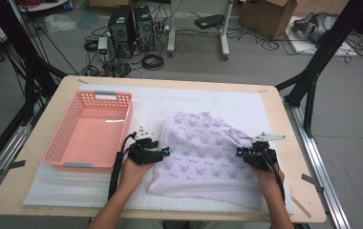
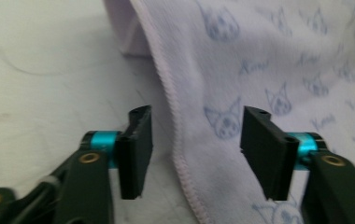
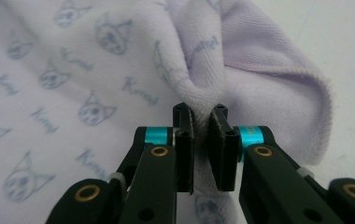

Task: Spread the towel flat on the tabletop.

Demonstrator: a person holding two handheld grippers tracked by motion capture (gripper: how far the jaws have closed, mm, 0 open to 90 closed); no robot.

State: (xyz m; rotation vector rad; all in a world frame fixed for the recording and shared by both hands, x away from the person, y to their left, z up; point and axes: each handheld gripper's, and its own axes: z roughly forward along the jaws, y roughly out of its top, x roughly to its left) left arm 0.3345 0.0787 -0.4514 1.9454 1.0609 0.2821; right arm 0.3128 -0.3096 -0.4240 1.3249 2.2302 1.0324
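Towel (image 1: 203,152) hem between parted left tongs (image 2: 194,149); right tongs (image 3: 201,140) pinch fold.

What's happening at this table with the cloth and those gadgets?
A person is working a pale lilac towel printed with cat faces, using a hand-held gripper in each hand. The right hand-held gripper has pinched a bunched fold near the towel's right edge. The left hand-held gripper is open, its jaws straddling the towel's stitched left edge without pressing it. The towel lies partly rumpled on the white mat, and a pink basket sits beside it with nothing in it.
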